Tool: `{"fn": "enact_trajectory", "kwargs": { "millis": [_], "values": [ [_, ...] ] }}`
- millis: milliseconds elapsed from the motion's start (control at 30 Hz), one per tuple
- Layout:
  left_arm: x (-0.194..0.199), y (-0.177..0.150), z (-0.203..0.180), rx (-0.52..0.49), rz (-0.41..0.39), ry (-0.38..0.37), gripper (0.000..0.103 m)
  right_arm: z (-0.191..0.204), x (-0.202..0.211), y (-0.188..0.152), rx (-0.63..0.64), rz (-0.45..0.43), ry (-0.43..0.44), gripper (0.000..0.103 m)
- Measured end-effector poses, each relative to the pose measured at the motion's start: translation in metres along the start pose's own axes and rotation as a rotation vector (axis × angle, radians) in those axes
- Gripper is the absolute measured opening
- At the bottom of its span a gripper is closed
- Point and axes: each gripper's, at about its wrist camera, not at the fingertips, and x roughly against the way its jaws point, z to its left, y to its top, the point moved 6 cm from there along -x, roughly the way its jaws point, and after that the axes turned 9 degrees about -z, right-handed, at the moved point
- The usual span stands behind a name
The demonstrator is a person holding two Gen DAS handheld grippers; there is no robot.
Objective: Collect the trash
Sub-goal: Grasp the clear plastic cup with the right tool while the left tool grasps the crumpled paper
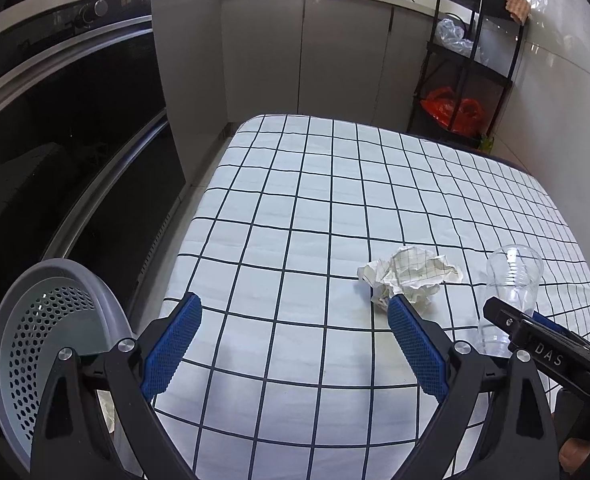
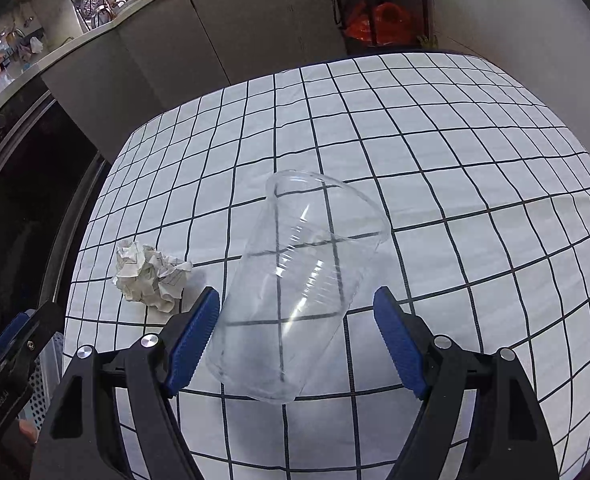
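A crumpled checked paper ball lies on the checked tablecloth, just beyond the right fingertip of my left gripper. That gripper is open and holds nothing. A clear plastic cup stands upright to the right of the paper. My right gripper is open with the cup between its blue pads. The left pad sits close to the cup's wall and a gap shows at the right pad. In the left wrist view the cup stands behind the right gripper's finger.
A grey perforated basket sits low beside the table's left edge. A dark oven front and grey cabinets line the left and far sides. A black shelf rack with orange bags stands at the far right by the wall.
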Motion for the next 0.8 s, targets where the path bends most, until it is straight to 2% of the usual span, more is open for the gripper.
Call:
{"fn": "enact_trajectory", "kwargs": {
  "millis": [100,167,467,800],
  "values": [
    [0.000,-0.001,0.000,0.000,0.004,-0.004,0.092,0.002,-0.002,-0.001,0.009,0.000,0.011,0.075],
    [-0.001,-0.002,-0.001,0.000,0.008,-0.010,0.092,0.004,-0.002,-0.001,0.009,0.004,0.031,0.064],
    [-0.003,-0.007,-0.009,-0.015,0.022,-0.043,0.092,0.005,0.009,0.005,-0.002,-0.021,0.076,0.060],
    [-0.003,-0.010,-0.033,-0.036,0.028,-0.070,0.092,-0.024,0.032,0.024,-0.019,-0.087,0.058,0.060]
  ]
}}
